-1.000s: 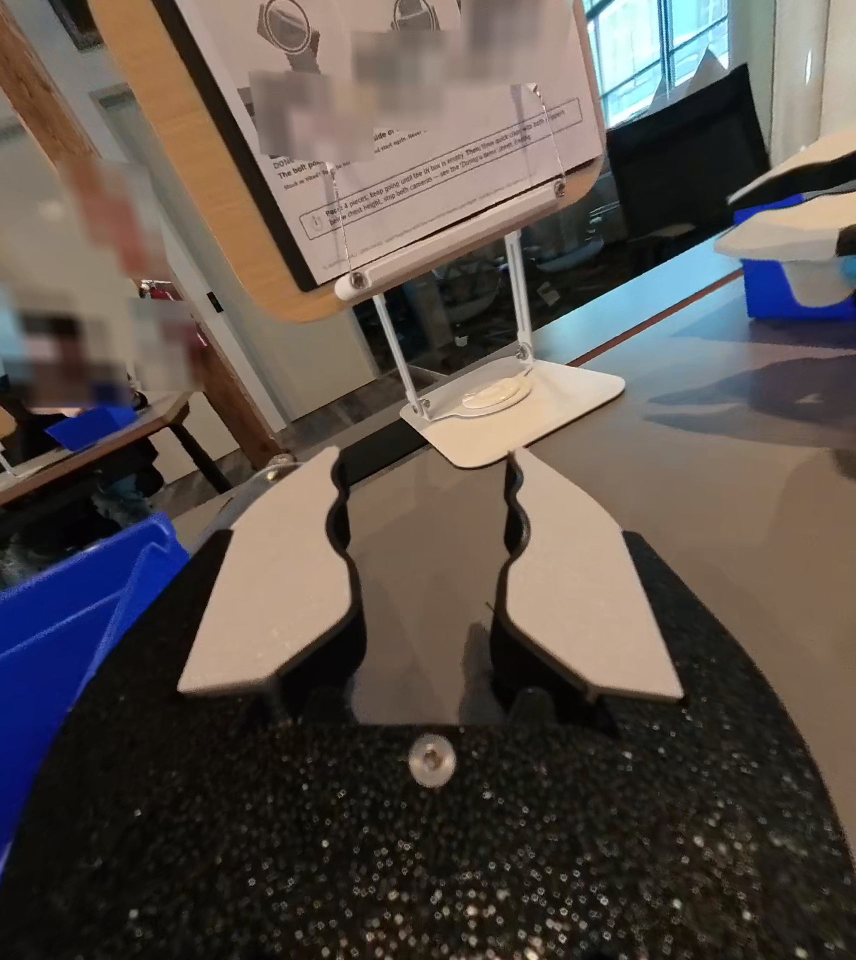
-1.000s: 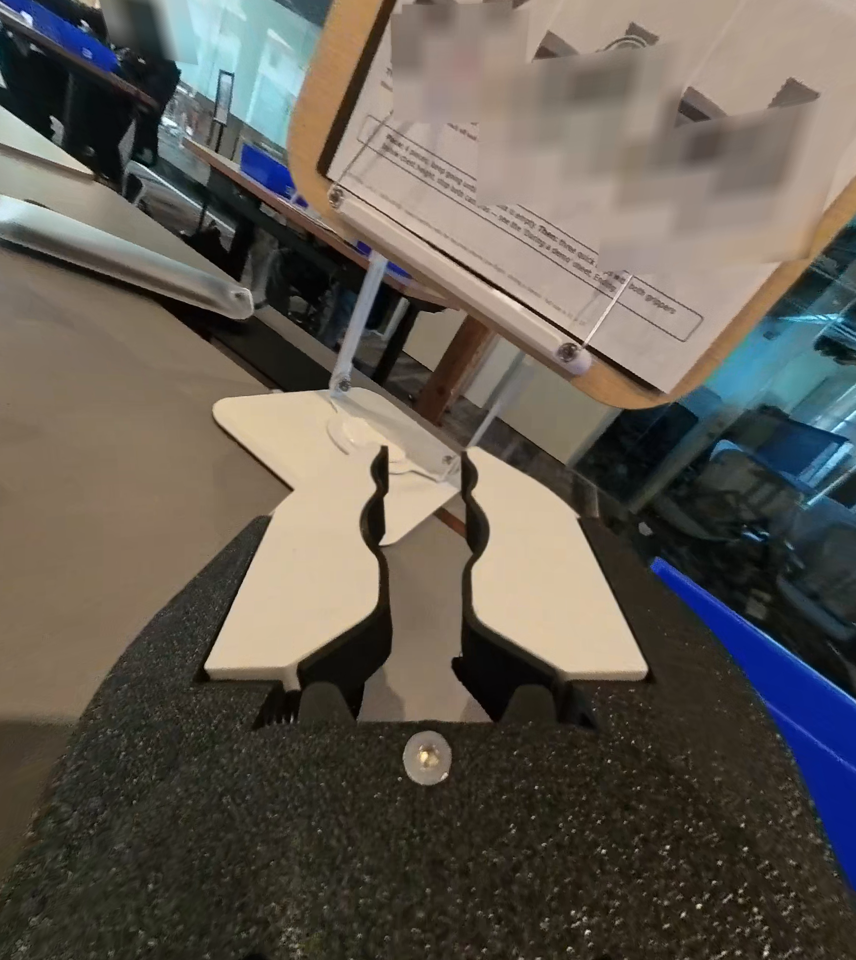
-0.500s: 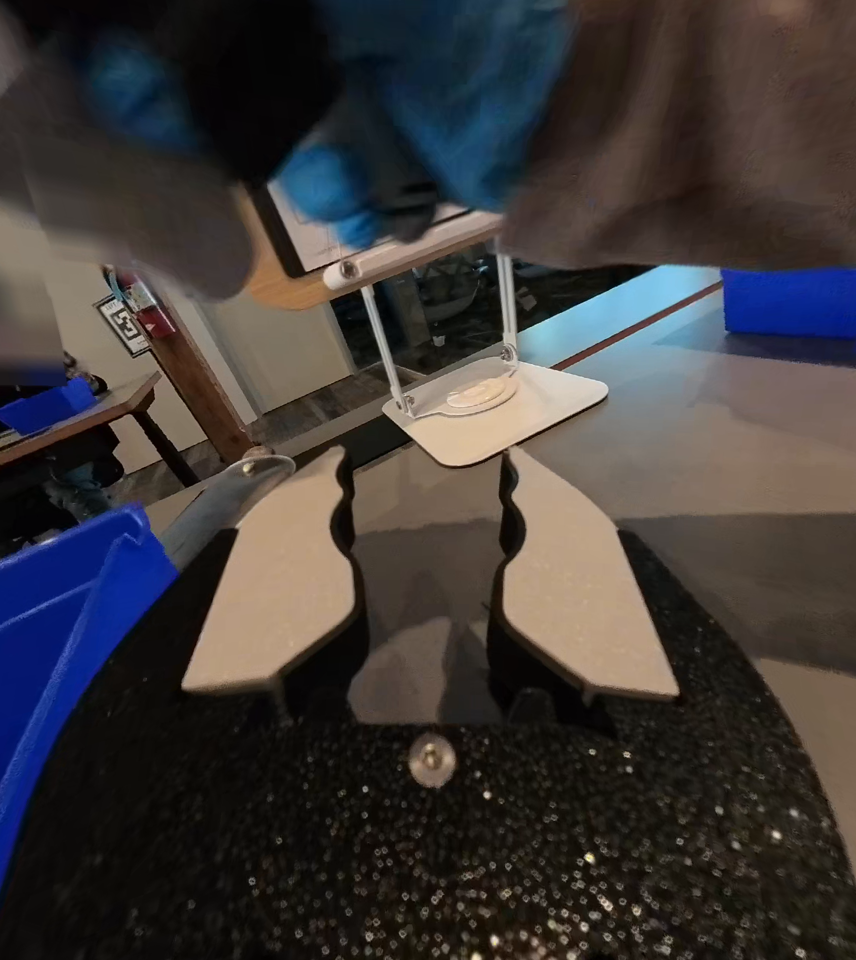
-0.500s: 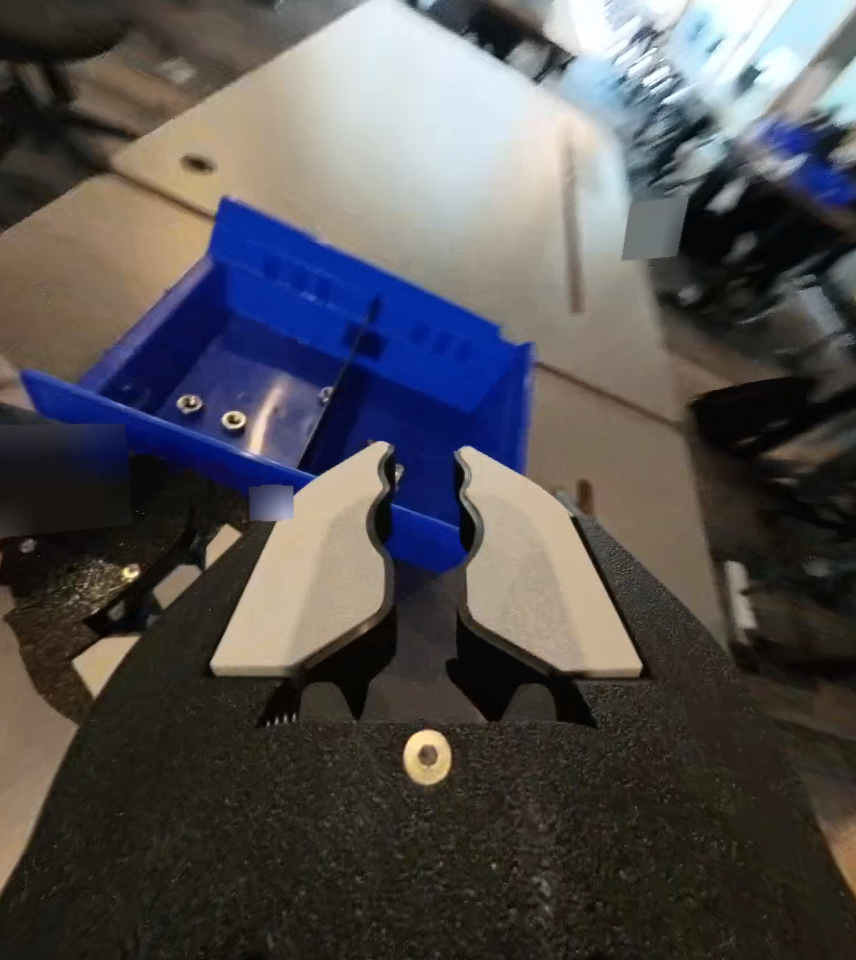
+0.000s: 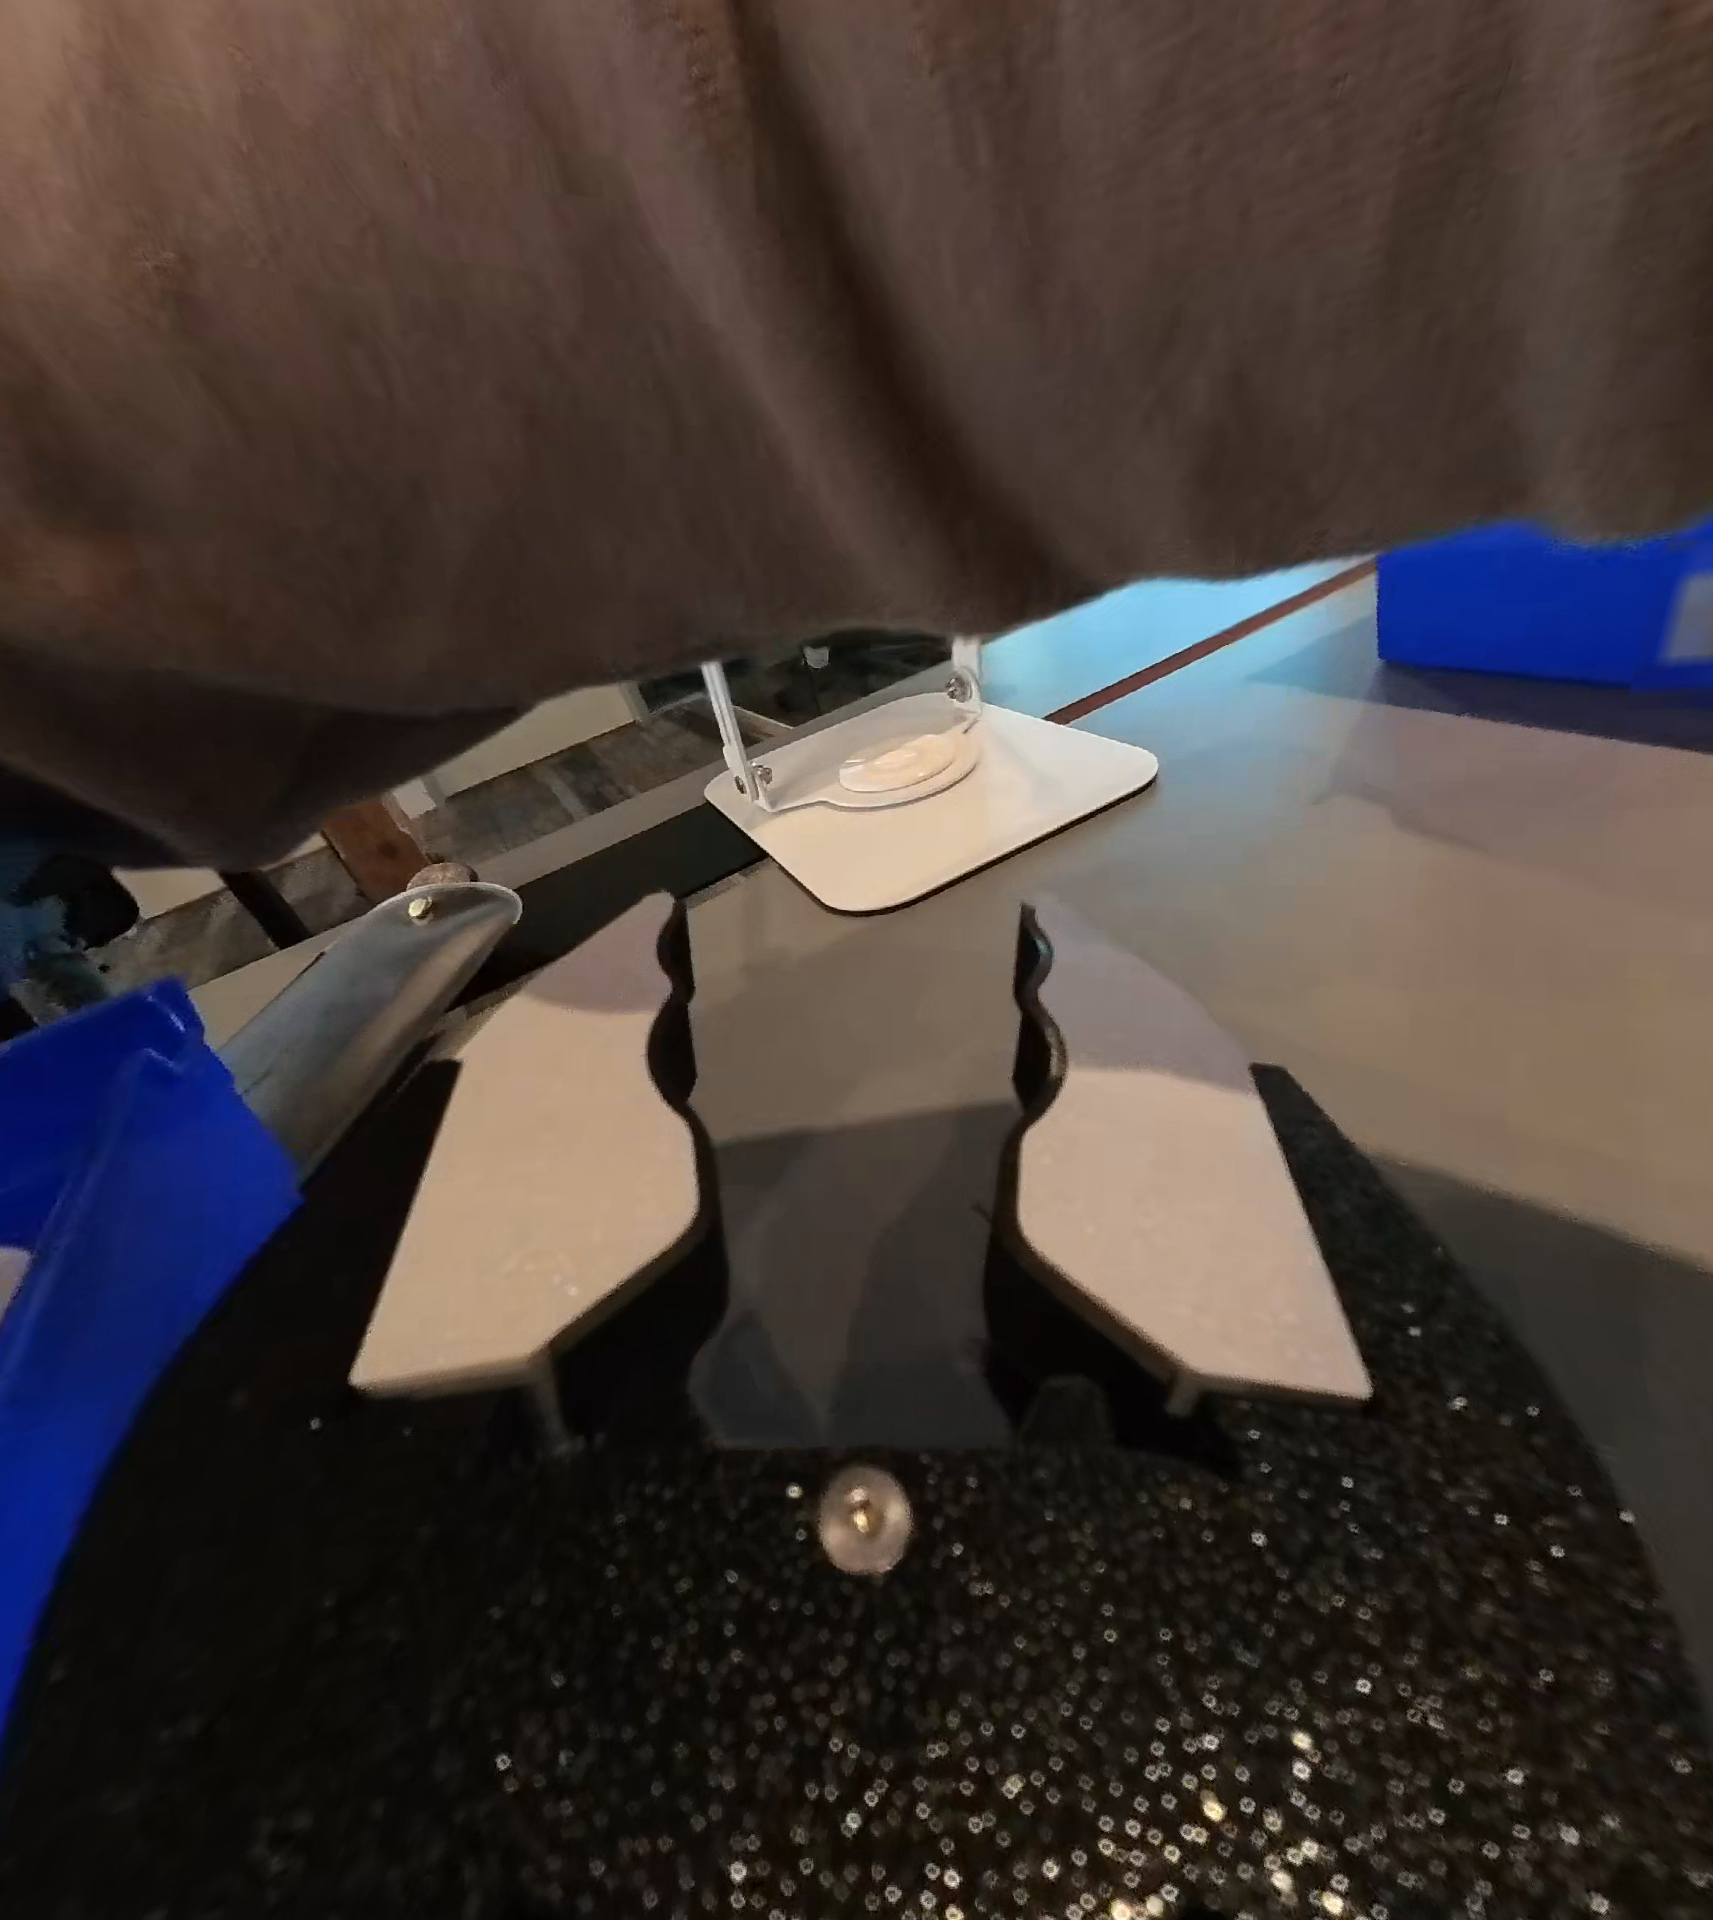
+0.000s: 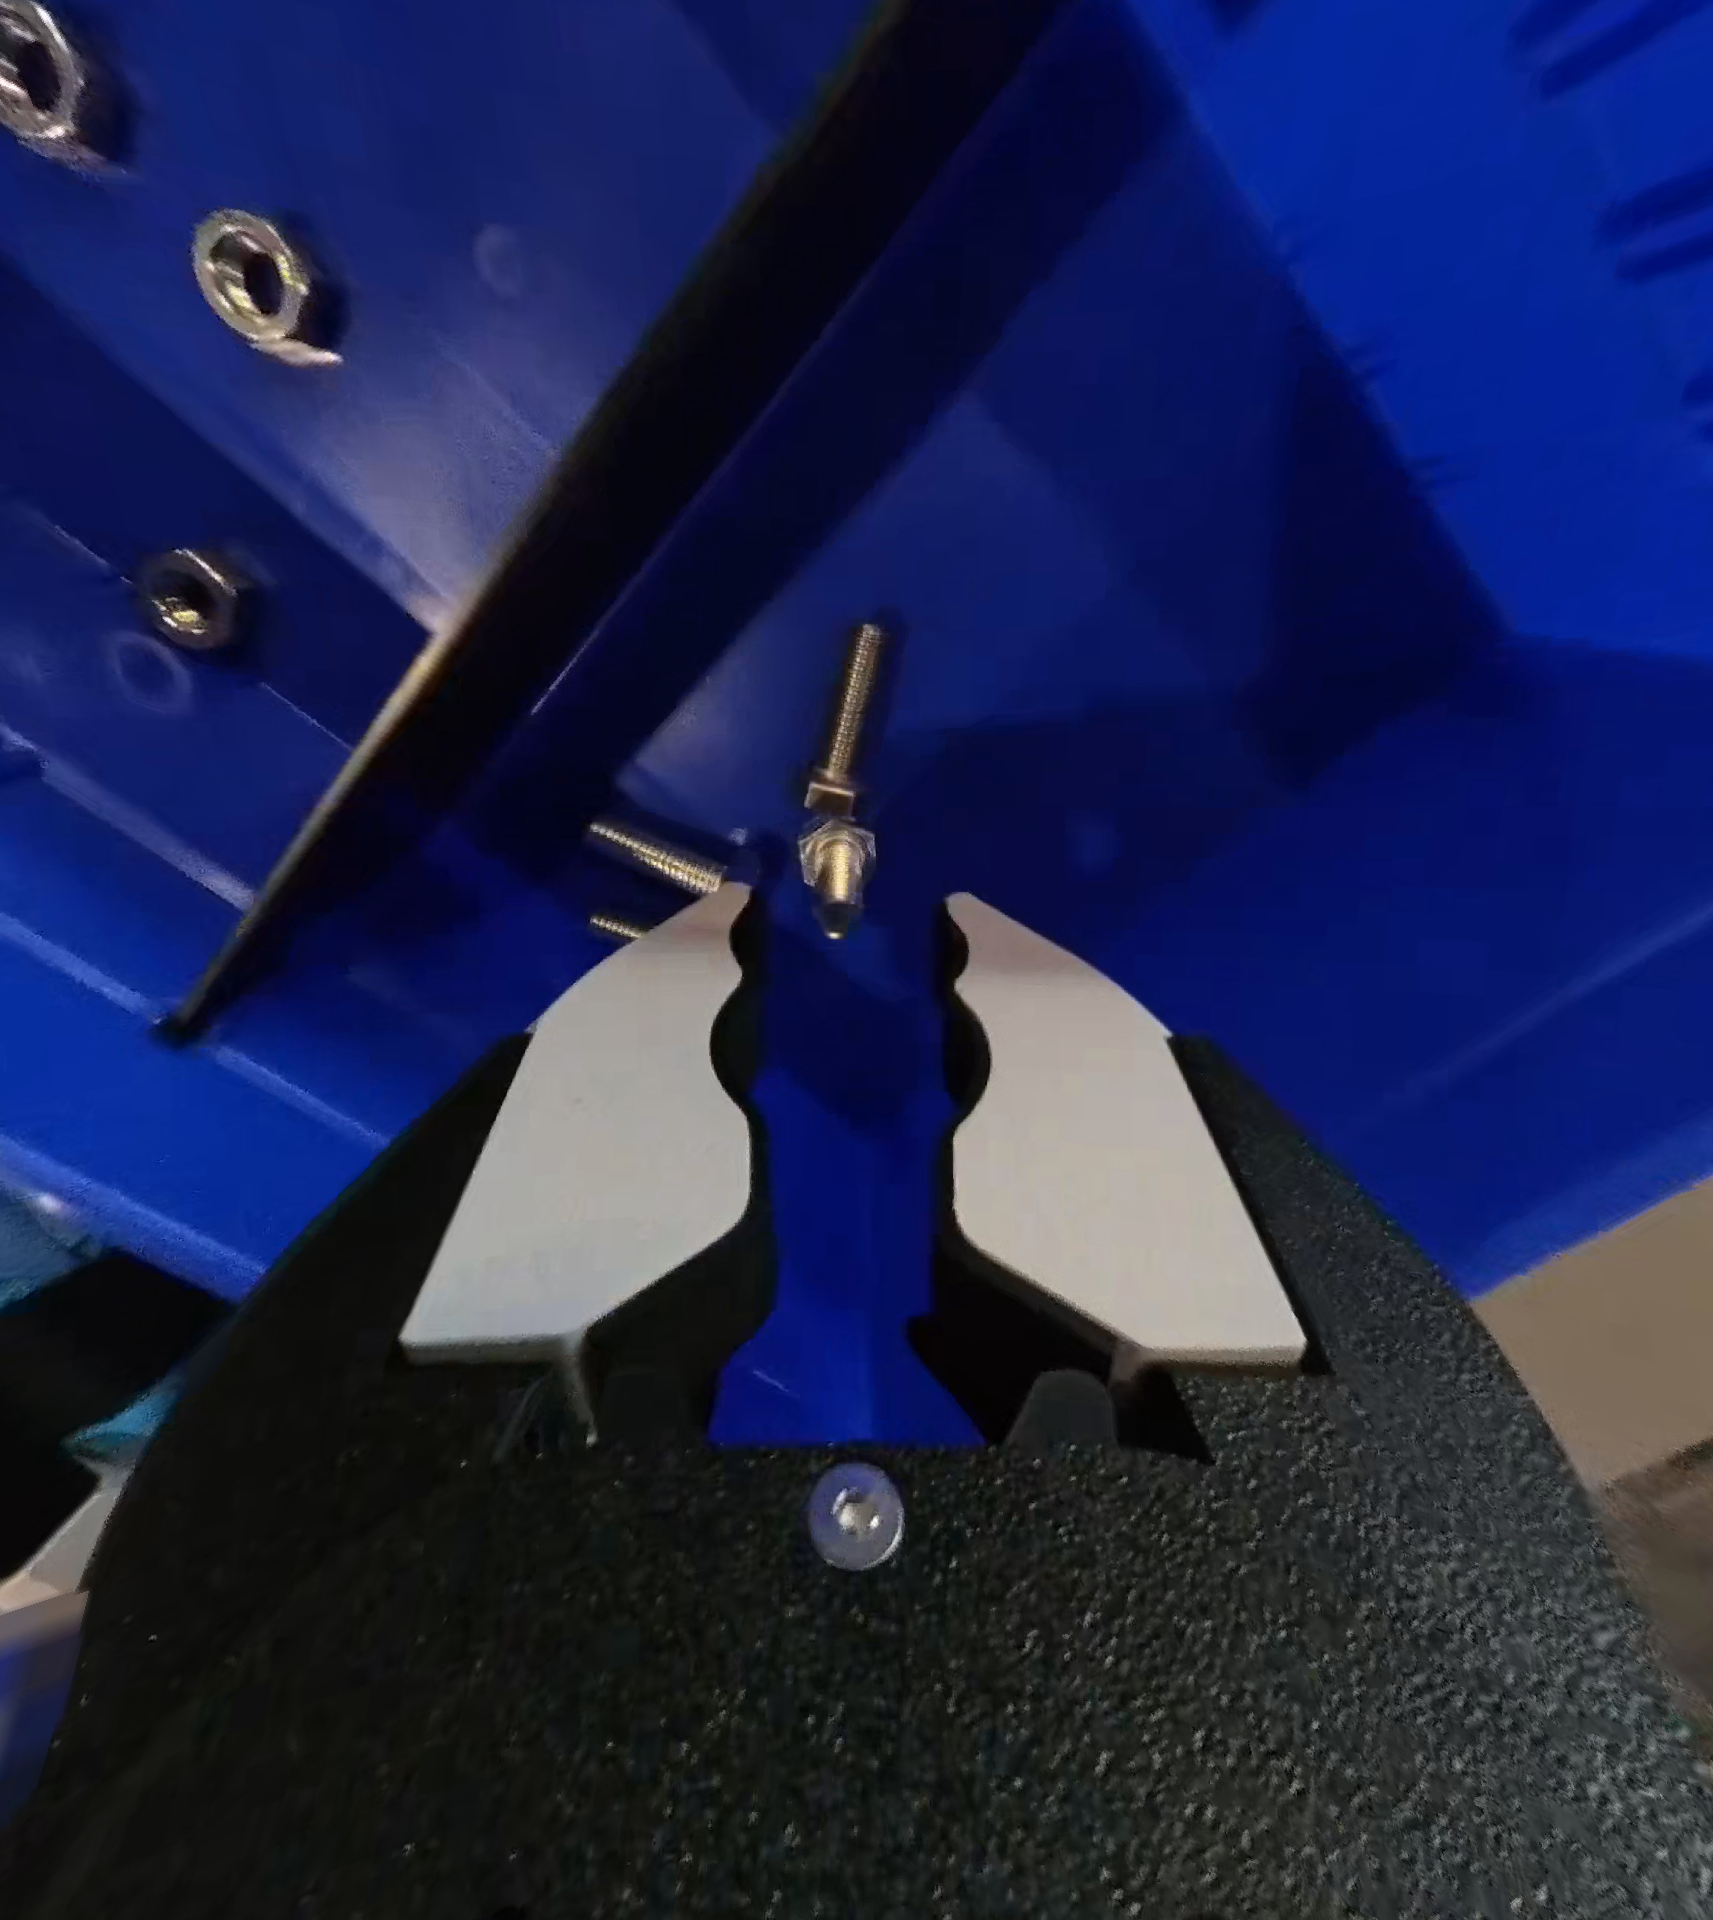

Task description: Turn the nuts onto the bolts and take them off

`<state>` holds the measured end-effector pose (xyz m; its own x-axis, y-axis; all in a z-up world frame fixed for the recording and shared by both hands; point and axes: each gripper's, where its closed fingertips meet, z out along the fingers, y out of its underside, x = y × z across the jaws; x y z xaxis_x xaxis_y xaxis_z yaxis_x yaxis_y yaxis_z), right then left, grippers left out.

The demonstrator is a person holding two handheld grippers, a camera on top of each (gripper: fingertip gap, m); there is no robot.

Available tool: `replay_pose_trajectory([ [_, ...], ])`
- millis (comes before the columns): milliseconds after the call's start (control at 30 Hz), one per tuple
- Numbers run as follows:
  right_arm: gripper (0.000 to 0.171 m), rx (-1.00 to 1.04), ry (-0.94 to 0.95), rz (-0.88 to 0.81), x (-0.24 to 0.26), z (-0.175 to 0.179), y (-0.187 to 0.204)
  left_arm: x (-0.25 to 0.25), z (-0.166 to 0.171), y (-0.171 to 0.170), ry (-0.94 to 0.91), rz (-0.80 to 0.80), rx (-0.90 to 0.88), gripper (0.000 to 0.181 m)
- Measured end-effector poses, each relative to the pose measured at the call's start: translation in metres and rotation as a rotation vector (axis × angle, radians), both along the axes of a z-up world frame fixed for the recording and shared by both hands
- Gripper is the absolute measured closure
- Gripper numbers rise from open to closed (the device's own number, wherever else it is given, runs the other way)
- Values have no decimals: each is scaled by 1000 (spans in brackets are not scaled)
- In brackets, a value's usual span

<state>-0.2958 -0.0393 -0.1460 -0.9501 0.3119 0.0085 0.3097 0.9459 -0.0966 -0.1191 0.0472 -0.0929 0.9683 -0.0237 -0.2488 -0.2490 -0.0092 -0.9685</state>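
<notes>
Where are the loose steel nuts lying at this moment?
In the right wrist view, three loose steel nuts lie upper left on the floor of the blue plastic bin, left of its black divider; the bolts lie across it.

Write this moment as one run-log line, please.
right claw: open, over blue bin, near bolt | nuts: loose beyond divider | left claw: open, empty, above table

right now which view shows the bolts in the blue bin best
The right wrist view. It looks straight down into the blue bin, where the bolts lie just beyond the open right hand-held gripper, across a black divider from loose nuts. The left wrist view shows no bolts, only a brown sleeve and bin edges.
</notes>
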Motion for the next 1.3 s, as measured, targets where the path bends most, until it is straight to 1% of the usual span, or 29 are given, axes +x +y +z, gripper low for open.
replay_pose_trajectory([
  [33,141,10,-17,-4,0,-3,2,0,0,0,-4,-1,-1,122],
  [100,149,16,-34,-10,-1,-7,3,0,0,0,-9,-3,1,121],
  [300,150,18,-73,-38,2,-13,1,1,1,0,-6,-8,5,120],
  [333,154,27,-77,-47,3,-15,3,1,1,0,-7,-10,6,119],
  [367,161,35,-75,-47,3,-16,4,0,1,0,-7,-8,5,119],
  [467,161,14,-6,-59,-1,-9,5,0,1,0,-9,-8,4,119],
  [567,161,-88,139,-114,-2,20,5,-1,1,-1,-13,-10,6,119],
  [667,161,-230,329,-217,16,67,14,0,0,0,-9,-8,-3,119],
  [767,162,-320,525,-392,59,109,45,-1,-2,2,2,5,-12,119],
  [867,162,-385,652,-621,120,131,78,-3,-2,2,3,22,-14,119],
  [967,162,-433,642,-780,171,126,88,-7,-2,2,-1,47,-18,119],
  [1033,162,-410,586,-815,188,111,86,-7,-3,2,7,52,-18,120],
  [1133,162,-339,465,-802,193,93,81,-6,0,0,31,52,-3,127],
  [1200,162,-323,404,-760,192,83,71,-3,2,-1,51,42,10,134],
  [1300,162,-228,371,-727,189,72,70,-1,0,-1,80,43,-2,140],
])
